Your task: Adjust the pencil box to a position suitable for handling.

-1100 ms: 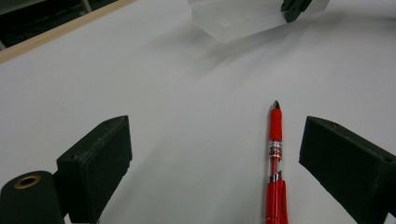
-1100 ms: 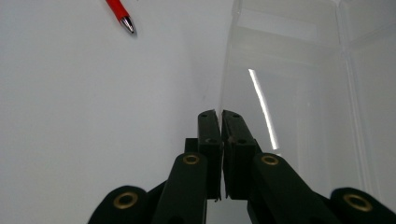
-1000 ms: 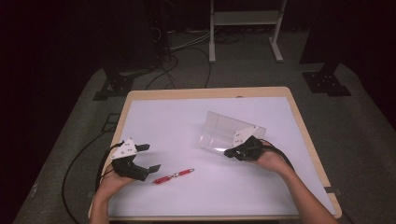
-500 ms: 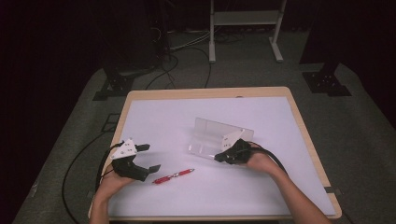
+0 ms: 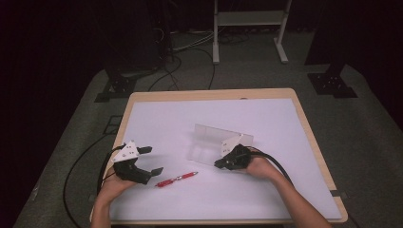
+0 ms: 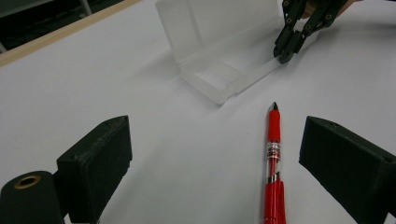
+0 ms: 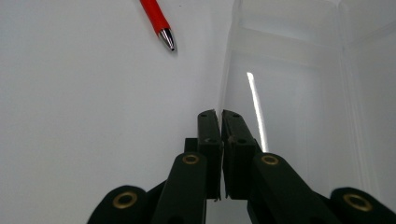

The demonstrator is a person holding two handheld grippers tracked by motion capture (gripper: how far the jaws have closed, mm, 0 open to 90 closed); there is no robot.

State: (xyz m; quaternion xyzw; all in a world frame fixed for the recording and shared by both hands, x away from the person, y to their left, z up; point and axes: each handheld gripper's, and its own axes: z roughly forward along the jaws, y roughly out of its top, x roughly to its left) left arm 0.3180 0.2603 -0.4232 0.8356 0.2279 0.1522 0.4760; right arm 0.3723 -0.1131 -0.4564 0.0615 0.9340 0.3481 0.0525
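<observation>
No legible text, label, brand, number or sign appears. The red plastic pen (image 6: 273, 158) has a clear band on its barrel, but any print there is too small to read. The clear, open plastic case (image 6: 223, 51) beyond the pen's tip is unmarked.

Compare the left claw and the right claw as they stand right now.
The left claw stands wide open, while the right claw is shut on the near wall of the clear box. The left claw holds nothing, with the red pen lying on the table between its jaws; the right claw grips the box edge. The left claw sits near the table's front left corner, the right claw nearer the middle. Both are black and hand-held.
</observation>
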